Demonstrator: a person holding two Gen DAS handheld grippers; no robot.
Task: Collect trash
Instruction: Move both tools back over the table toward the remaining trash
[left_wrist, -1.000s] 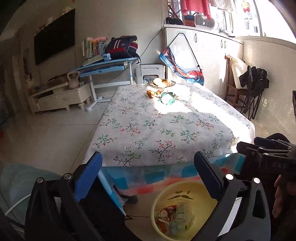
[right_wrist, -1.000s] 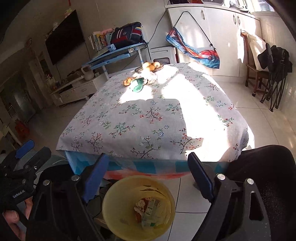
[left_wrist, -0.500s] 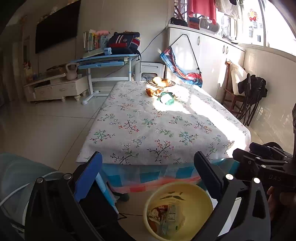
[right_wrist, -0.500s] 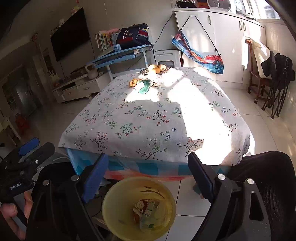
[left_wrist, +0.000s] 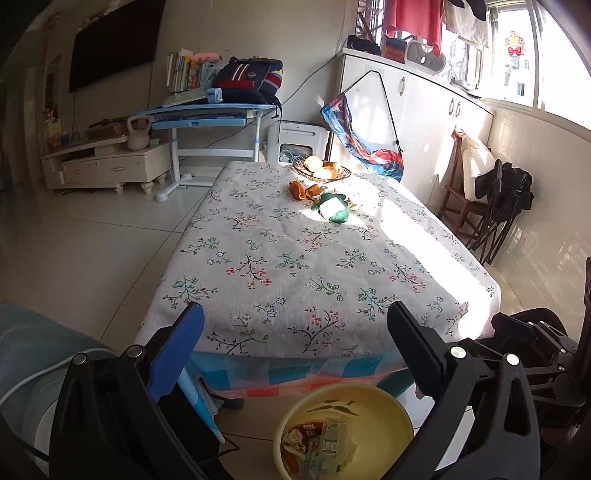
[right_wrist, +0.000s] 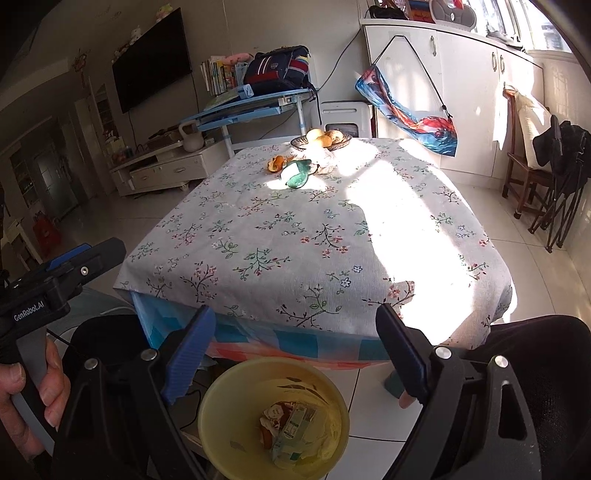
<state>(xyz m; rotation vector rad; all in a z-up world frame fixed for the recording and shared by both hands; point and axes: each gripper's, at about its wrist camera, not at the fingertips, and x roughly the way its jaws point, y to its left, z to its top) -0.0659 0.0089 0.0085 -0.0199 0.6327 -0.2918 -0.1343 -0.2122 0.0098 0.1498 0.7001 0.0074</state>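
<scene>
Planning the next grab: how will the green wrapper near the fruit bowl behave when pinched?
The green wrapper looks crumpled and thin, so probably light and floppy, likely to collapse between the pads. Lying loose on the tablecloth, it may slide if nudged.

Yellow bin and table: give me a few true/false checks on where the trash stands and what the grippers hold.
1. The yellow bin already has wrappers in it. True.
2. The bin stands on the table. False: it stands on the floor at the near edge of the table.
3. The right gripper holds a wrapper. False: its jaws are wide open and empty.
4. The green wrapper and orange peels lie at the far end, by the fruit basket. True.
5. The left gripper is shut. False: open, empty.
</scene>
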